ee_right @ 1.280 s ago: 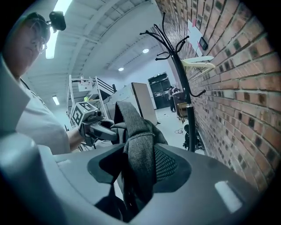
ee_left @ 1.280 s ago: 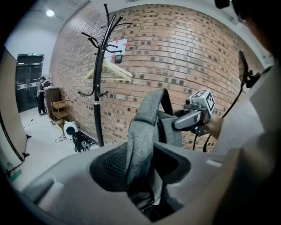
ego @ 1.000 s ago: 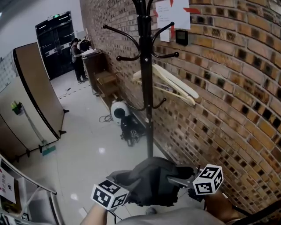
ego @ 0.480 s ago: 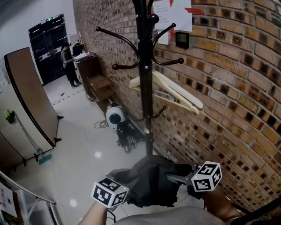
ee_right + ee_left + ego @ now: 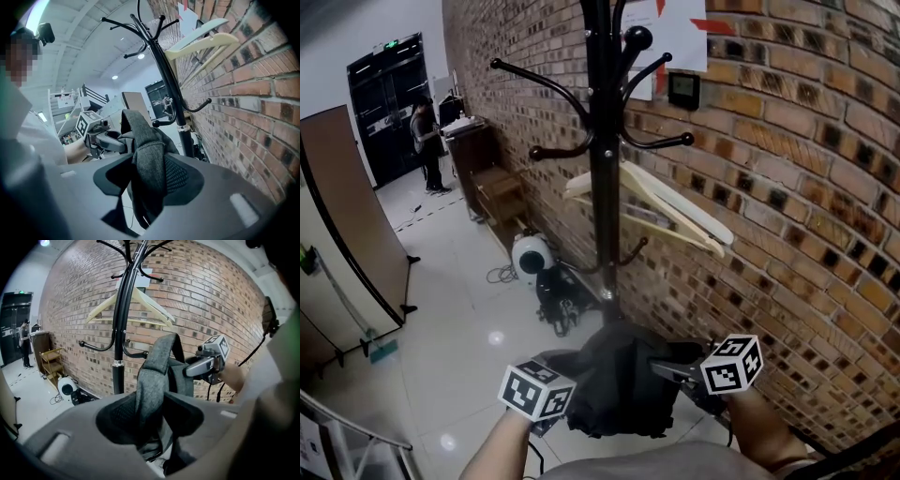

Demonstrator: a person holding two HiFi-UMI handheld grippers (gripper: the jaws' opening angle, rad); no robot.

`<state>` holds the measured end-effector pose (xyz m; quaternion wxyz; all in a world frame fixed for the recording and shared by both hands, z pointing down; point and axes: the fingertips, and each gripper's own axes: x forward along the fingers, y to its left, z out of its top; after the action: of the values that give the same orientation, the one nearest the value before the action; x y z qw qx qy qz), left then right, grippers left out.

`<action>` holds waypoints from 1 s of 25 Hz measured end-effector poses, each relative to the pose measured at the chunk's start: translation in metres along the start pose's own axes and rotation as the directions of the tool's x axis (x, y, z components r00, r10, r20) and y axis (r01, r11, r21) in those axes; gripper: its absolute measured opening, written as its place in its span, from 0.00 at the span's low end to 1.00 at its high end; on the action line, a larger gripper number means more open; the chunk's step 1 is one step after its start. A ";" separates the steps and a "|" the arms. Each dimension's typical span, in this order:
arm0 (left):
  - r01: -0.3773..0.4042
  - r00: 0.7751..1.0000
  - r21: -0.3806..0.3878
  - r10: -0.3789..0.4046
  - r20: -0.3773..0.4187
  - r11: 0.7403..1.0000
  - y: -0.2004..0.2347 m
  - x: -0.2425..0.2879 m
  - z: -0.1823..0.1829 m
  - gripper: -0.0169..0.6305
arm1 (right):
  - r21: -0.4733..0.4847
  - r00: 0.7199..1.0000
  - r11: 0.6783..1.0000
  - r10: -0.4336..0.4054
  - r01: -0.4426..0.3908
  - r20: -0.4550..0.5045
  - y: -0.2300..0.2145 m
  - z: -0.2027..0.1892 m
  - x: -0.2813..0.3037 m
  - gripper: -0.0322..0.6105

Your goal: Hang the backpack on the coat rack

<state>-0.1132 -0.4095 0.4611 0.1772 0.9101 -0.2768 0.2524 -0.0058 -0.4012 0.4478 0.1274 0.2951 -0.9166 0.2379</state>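
Observation:
A tall black coat rack (image 5: 602, 187) with curved hooks stands against the brick wall, straight ahead of me. The dark grey backpack (image 5: 619, 389) hangs low in front of its pole, carried between both grippers. My left gripper (image 5: 567, 380) is shut on a grey strap (image 5: 152, 380), which runs up between its jaws. My right gripper (image 5: 675, 368) is shut on another grey strap (image 5: 147, 150) of the backpack. The rack's pole (image 5: 121, 329) rises just behind the straps. The bag's lower part is hidden below the grippers.
Pale wooden hangers (image 5: 670, 202) hang on the rack's right side. The brick wall (image 5: 787, 187) is close on the right. A white round device (image 5: 530, 255) with cables lies on the floor by the rack's base. A brown partition (image 5: 347, 216) stands left; a person (image 5: 425, 141) is far back.
Both grippers have carried the backpack closer to the coat rack, which now looms larger and nearer in the head view. The grips on the straps are unchanged.

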 end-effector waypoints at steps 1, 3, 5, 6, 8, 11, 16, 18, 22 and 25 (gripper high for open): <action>0.014 1.000 -0.003 -0.014 -0.005 1.000 0.004 0.005 0.001 0.27 | 0.009 1.000 1.000 -0.003 0.003 -0.003 -0.005 0.000 0.002 0.34; 0.034 0.999 -0.012 -0.035 -0.017 0.999 0.012 0.014 0.003 0.27 | 0.023 1.000 1.000 -0.011 0.011 -0.011 -0.016 0.001 0.008 0.34; 0.043 0.999 -0.024 -0.044 -0.029 0.999 0.020 0.022 0.004 0.27 | 0.037 1.000 0.999 -0.019 0.019 -0.020 -0.026 0.002 0.013 0.34; 0.046 0.998 -0.032 -0.047 -0.036 0.998 0.023 0.026 0.005 0.27 | 0.044 0.999 0.999 -0.022 0.023 -0.024 -0.031 0.003 0.016 0.34; 0.051 0.997 -0.048 -0.053 -0.050 0.998 0.029 0.033 0.005 0.27 | 0.059 0.999 0.998 -0.025 0.026 -0.029 -0.040 0.003 0.021 0.34; 0.055 0.996 -0.063 -0.059 -0.065 0.996 0.040 0.042 0.005 0.27 | 0.075 0.999 0.997 -0.024 0.027 -0.037 -0.052 0.004 0.031 0.34; 0.052 0.994 -0.078 -0.059 -0.091 0.996 0.063 0.056 0.004 0.27 | 0.112 0.999 0.993 -0.017 0.022 -0.047 -0.072 0.004 0.052 0.34; 0.053 0.993 -0.092 -0.062 -0.100 0.994 0.071 0.063 0.002 0.27 | 0.128 0.998 0.991 -0.017 0.023 -0.053 -0.080 0.002 0.059 0.34; 0.058 0.992 -0.107 -0.069 -0.104 0.993 0.077 0.074 -0.004 0.27 | 0.146 0.998 0.989 -0.012 0.022 -0.067 -0.090 -0.005 0.064 0.34; 0.060 0.993 -0.096 -0.068 -0.091 0.994 0.083 0.079 -0.006 0.27 | 0.138 0.998 0.990 -0.002 0.011 -0.061 -0.095 -0.007 0.068 0.34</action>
<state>-0.1076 -0.5040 0.5253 0.2405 0.8962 -0.2503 0.2762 -0.0021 -0.4986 0.5133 0.1353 0.2987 -0.8927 0.3092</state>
